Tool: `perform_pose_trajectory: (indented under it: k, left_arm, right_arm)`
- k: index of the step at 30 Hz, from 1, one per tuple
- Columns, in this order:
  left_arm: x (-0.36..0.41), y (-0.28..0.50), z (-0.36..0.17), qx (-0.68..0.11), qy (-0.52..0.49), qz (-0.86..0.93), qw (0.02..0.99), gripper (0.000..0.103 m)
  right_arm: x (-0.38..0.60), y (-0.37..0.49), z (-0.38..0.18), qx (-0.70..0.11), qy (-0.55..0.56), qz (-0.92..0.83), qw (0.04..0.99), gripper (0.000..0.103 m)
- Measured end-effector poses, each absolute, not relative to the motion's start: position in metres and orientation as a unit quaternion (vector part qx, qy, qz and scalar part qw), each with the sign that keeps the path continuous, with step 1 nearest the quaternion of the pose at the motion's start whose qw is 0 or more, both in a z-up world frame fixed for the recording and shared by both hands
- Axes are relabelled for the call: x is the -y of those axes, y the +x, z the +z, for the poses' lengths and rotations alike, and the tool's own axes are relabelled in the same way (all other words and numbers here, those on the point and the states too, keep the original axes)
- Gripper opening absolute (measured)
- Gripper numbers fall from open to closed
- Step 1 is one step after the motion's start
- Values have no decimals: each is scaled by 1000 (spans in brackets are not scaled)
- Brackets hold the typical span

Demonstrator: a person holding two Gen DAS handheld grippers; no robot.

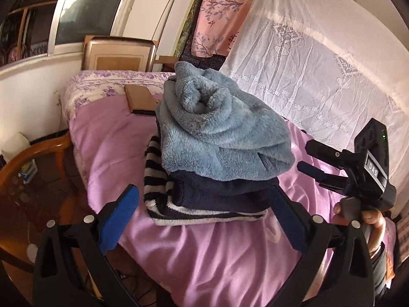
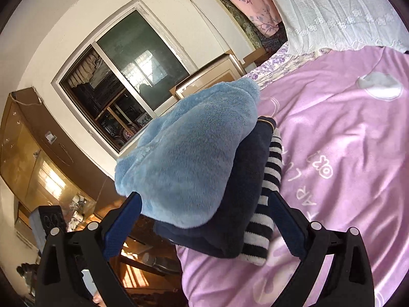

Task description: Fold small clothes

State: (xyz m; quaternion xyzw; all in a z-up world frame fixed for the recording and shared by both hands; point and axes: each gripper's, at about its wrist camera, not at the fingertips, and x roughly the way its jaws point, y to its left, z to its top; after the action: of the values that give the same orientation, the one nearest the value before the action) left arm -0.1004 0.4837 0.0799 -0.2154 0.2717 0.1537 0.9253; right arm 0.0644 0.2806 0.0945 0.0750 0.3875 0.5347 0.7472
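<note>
A stack of folded clothes, a fluffy light-blue fleece garment (image 1: pixel 219 128) on a dark navy folded piece (image 1: pixel 222 192) and a black-and-white striped knit (image 1: pixel 158 186), rests on the pink satin bedcover (image 1: pixel 204 255). The left gripper (image 1: pixel 204 220) stands wide apart at six o'clock, its blue pads clear of the stack. The right gripper (image 1: pixel 310 158), at three o'clock, is spread wide too, clamping nothing.

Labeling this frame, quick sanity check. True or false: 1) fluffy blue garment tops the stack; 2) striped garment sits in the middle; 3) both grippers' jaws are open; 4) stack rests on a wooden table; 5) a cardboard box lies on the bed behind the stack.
1) True: the fluffy light-blue garment is on top.
2) False: the striped garment is at the bottom, under the navy garment.
3) True: left gripper and right gripper hold nothing.
4) False: it rests on the pink blanket.
5) True: cardboard box.
</note>
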Motion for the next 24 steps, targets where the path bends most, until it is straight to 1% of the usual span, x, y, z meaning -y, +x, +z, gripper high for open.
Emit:
perform_pose_trajectory:
  k: [7,11,13,18,22,24]
  left_arm:
    - [-433,-131,103,-243,-177,198,933,99]
    - [-393,-141,111,-239,-111,254,931,98]
    - [-377,-144,112,-241,-83,272,928,99]
    - [-356,-162,122,-224,-62,287,929,99]
    - [-353,-178,128,-194,-72,296,933,99]
    - [-354,-179,127,-194,-78,296,932,99]
  right_arm:
    - [-225,-7,109,-299,28,547,782,99]
    - [-198,-43,122,-256,-14,547,797,99]
    - [-182,-56,128,-237,-17,553,799,99]
    - [-160,-74,137,-213,-19,555,804,99]
    - [-152,-80,136,-208,-18,549,809,99]
    - [-151,-81,135,-211,-17,546,811,99]
